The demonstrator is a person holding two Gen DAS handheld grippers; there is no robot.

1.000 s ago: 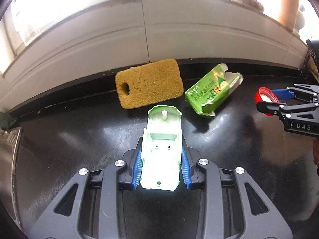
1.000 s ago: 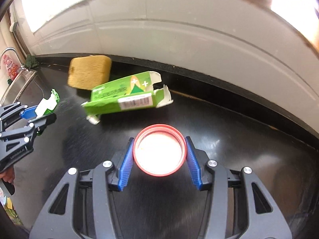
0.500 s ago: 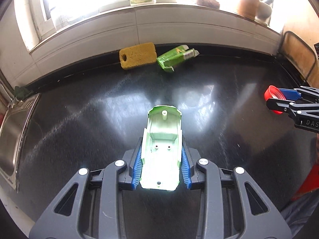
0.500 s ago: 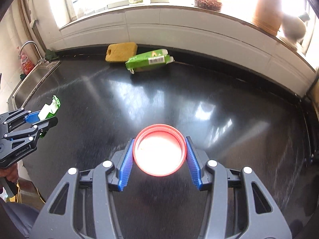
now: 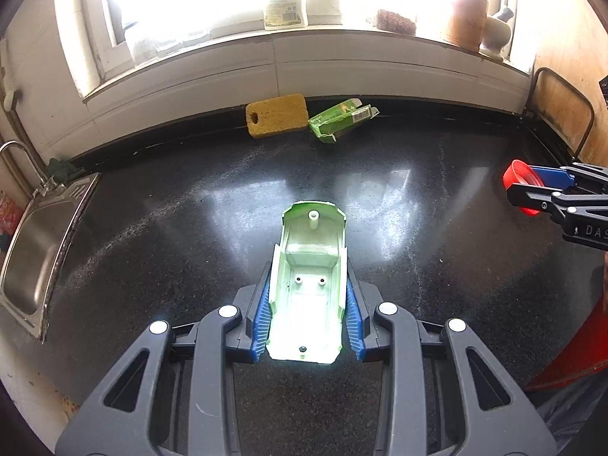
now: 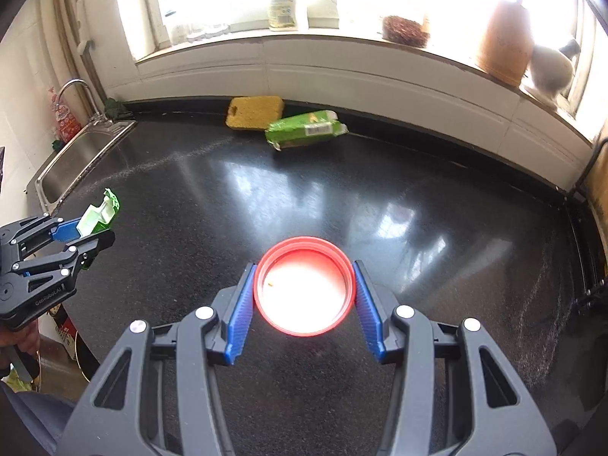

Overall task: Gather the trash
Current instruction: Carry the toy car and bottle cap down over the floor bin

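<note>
My left gripper (image 5: 307, 285) is shut on a pale green plastic piece (image 5: 307, 288) and holds it above the black counter (image 5: 190, 235). It also shows at the left of the right wrist view (image 6: 93, 228), with the green piece (image 6: 98, 214) in it. My right gripper (image 6: 304, 292) is shut on a red round lid (image 6: 304, 285), held above the counter (image 6: 418, 190). It shows at the right edge of the left wrist view (image 5: 532, 193) with the lid (image 5: 518, 178). A crumpled green carton (image 5: 338, 121) (image 6: 304, 129) lies far back by the wall.
A yellow sponge (image 5: 275, 116) (image 6: 254, 112) lies beside the carton against the white wall. A steel sink (image 5: 34, 239) (image 6: 76, 163) is sunk into the counter at the left. Bottles and jars stand on the windowsill (image 5: 342, 34). A red object (image 5: 570, 353) is at the lower right.
Both grippers have pulled back and up from the far wall with their loads. The sponge and carton now look small and far. The sink and windowsill have come into view.
</note>
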